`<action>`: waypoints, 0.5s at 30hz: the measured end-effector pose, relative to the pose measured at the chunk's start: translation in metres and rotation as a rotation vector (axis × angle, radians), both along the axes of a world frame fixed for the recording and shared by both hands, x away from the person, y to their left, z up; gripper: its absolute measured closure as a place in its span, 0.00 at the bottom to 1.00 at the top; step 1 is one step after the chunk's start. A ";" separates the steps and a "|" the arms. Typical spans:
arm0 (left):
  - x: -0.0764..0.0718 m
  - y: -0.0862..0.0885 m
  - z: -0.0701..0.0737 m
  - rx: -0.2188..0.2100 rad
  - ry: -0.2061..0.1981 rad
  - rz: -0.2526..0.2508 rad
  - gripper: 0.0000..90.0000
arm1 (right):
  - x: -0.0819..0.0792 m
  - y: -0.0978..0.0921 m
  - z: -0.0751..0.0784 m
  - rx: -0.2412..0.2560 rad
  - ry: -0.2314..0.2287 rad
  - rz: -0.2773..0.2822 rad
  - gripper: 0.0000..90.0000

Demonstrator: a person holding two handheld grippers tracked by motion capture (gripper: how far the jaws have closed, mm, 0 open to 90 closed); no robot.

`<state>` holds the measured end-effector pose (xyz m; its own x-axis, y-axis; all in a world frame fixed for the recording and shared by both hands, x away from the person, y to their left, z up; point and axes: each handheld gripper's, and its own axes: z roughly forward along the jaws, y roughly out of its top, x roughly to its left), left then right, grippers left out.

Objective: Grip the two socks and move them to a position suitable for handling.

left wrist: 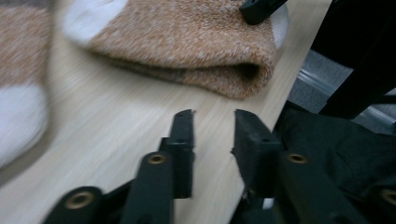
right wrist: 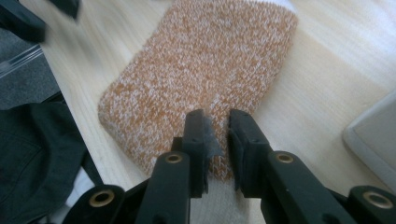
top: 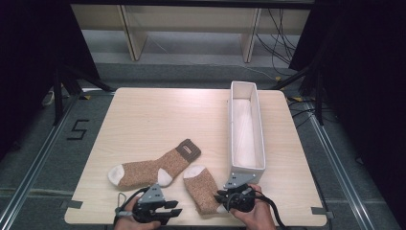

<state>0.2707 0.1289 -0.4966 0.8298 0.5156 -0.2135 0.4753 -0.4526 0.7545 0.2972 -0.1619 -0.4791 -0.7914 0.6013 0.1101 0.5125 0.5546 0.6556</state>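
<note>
Two orange-brown socks with white toes and heels lie near the table's front. One sock (top: 153,167) lies flat with its brown cuff toward the tray. The folded sock (top: 202,188) lies to its right. My right gripper (top: 221,199) is at the folded sock's near end. Its jaws stand close together with fabric of the folded sock (right wrist: 205,70) between them (right wrist: 217,126). My left gripper (top: 174,208) hovers over bare wood just left of the folded sock (left wrist: 187,42). It (left wrist: 214,116) is open with nothing between its jaws.
A long white tray (top: 261,143) stands on the table's right side, its near end beside my right gripper. The table's front edge (top: 191,223) runs just under both hands. Dark cloth (right wrist: 32,154) hangs below that edge.
</note>
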 end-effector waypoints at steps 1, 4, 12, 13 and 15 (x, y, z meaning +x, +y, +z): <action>0.007 -0.009 -0.001 0.005 -0.011 -0.011 0.83 | 0.001 -0.001 0.002 0.003 -0.009 0.010 0.84; 0.018 -0.014 0.001 0.011 -0.031 -0.004 0.92 | 0.000 -0.004 0.005 0.022 0.003 0.005 0.83; 0.036 -0.030 -0.003 0.009 -0.005 -0.014 0.99 | 0.000 -0.020 0.014 0.034 -0.004 -0.020 0.84; 0.039 -0.034 -0.005 0.019 -0.005 -0.016 0.99 | -0.002 -0.022 0.012 0.014 0.009 -0.024 0.86; 0.045 -0.042 -0.007 0.040 -0.009 -0.009 0.99 | -0.004 -0.023 0.004 0.000 0.032 -0.012 0.91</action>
